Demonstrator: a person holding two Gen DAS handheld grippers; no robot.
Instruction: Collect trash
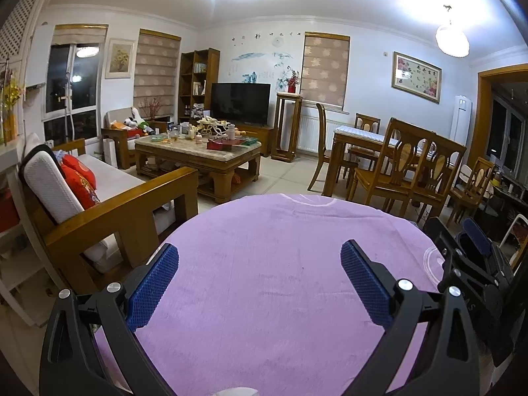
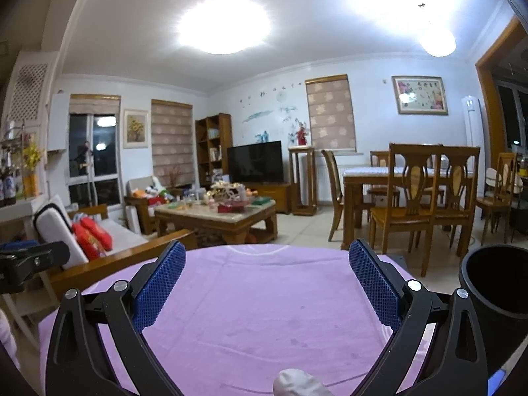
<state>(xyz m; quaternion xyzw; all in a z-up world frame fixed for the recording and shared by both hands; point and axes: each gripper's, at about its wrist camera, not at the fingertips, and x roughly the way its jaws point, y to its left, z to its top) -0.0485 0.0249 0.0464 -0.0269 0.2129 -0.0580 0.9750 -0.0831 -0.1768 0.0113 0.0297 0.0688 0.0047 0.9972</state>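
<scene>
A round table with a purple cloth (image 1: 274,264) fills the foreground of both wrist views (image 2: 264,297). My left gripper (image 1: 259,257) is open and empty above the cloth. My right gripper (image 2: 267,257) is open and empty too; it shows at the right edge of the left wrist view (image 1: 475,250). A crumpled white piece of trash (image 2: 295,383) lies on the cloth at the bottom edge, below the right gripper; a white scrap (image 1: 238,391) also shows at the bottom of the left wrist view. A black bin (image 2: 495,300) stands open at the right of the table.
A wooden sofa with red cushions (image 1: 109,204) stands to the left. A cluttered coffee table (image 1: 198,151) is beyond, with a TV (image 1: 240,103) behind it. A dining table with wooden chairs (image 1: 402,165) is at the right.
</scene>
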